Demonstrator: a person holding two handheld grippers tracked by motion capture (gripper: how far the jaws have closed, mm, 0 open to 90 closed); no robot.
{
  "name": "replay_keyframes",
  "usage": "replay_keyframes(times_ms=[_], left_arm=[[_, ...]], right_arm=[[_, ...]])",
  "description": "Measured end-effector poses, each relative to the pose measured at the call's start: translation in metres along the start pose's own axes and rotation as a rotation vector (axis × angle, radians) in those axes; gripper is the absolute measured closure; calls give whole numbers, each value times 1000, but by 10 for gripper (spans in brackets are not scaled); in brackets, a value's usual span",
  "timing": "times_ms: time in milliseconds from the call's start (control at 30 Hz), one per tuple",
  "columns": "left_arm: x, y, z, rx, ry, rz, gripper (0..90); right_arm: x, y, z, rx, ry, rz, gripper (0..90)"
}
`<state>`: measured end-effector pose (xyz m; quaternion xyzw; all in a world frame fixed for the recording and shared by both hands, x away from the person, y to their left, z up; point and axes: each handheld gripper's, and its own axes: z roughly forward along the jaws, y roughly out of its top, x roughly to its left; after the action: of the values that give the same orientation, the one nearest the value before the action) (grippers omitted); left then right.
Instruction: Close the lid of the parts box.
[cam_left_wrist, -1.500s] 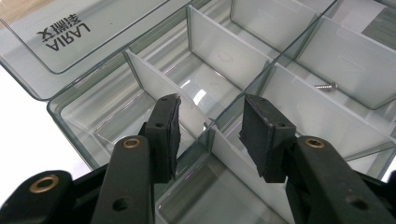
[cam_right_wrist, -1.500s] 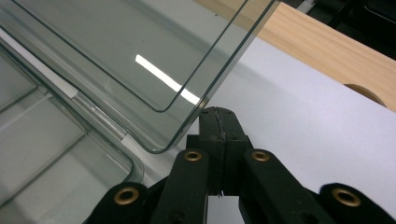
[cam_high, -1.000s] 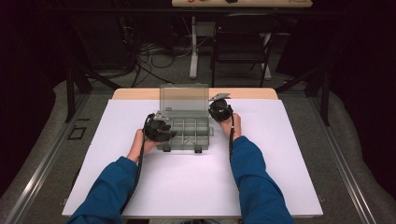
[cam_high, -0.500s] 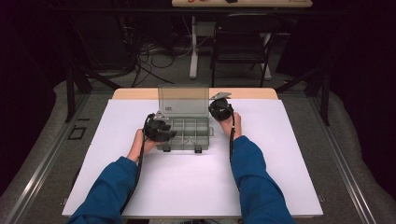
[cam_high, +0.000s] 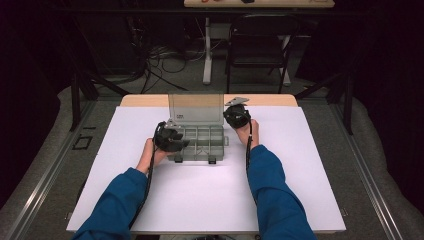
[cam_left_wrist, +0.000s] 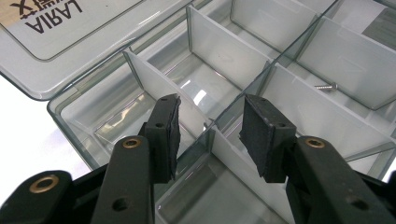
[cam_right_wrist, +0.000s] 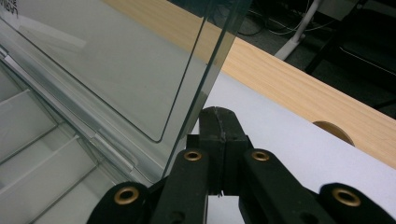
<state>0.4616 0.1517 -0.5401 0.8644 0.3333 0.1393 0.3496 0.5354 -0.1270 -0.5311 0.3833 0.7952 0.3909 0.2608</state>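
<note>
Two grippers flank the clear organizer box (cam_high: 200, 141) at table (cam_high: 310, 165) centre, lid (cam_high: 196, 107) upright. Left gripper view: left gripper (cam_left_wrist: 210, 128) partly open, pads astride a divider (cam_left_wrist: 243, 158), pressing nothing. Right gripper view: right gripper (cam_right_wrist: 223, 122) closed, empty, beside the lid's edge.

One clear compartment box (cam_high: 200, 140), lid (cam_high: 196, 108) upright. One small screw (cam_left_wrist: 326, 86) in a compartment beyond and right of the left jaws. Two grippers: left gripper (cam_left_wrist: 210, 128), right gripper (cam_right_wrist: 218, 122). One white table (cam_high: 210, 200).
</note>
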Motion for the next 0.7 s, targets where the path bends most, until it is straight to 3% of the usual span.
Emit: replay_keyframes(times_ms=[700], left_arm=[[0, 0, 0, -2, 0, 0, 571]], right_arm=[[0, 8, -14, -69, -3, -37, 900]])
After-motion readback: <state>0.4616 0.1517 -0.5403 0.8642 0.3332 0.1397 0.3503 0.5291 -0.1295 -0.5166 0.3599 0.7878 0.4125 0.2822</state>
